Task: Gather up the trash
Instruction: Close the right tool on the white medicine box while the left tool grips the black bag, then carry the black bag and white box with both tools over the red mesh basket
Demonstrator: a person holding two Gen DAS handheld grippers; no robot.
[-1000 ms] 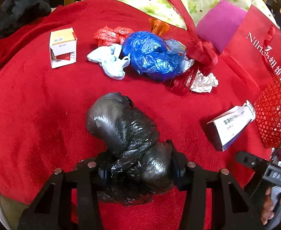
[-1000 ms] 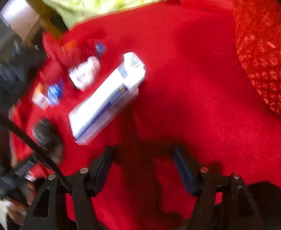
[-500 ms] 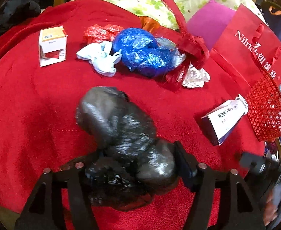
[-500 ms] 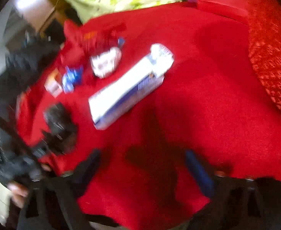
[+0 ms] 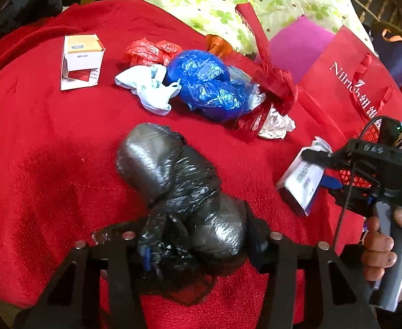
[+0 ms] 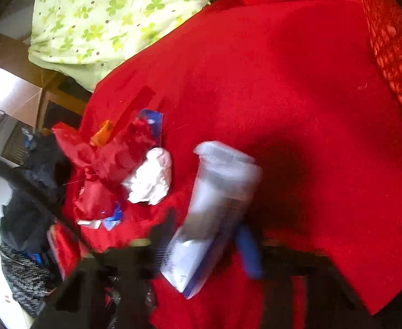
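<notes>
A: Currently, the black plastic bag (image 5: 179, 192) is seen clamped between the fingers of the left gripper (image 5: 201, 249), low in the centre of the left wrist view.

B: Orientation?

A: Its long axis runs from the jaws at lower centre up toward the upper left of the frame. The rounded free end is pointed away from the gripper, over the red blanket (image 5: 42, 164); whether it touches cannot be told. The crumpled end is pinched at the jaws.

B: Right side?

A: The right gripper (image 6: 203, 246) is placed around the near end of the white carton (image 6: 214, 211), one finger on each side. The carton's long axis runs from lower centre up and slightly right in the right wrist view. That frame is blurred, so grip state cannot be told. In the left wrist view the same carton (image 5: 303, 175) is seen at the right edge, at the right gripper's (image 5: 325, 170) fingers.

B: Other items?

A: A blue bag (image 5: 209, 85), white tissue (image 5: 151, 90), red wrapper (image 5: 148, 52) and red ribbon (image 5: 272, 74) are clustered at upper centre. A small box (image 5: 81, 60) is stood upright at upper left, well apart from them. A red paper bag (image 5: 346, 85) is seen at upper right.
</notes>
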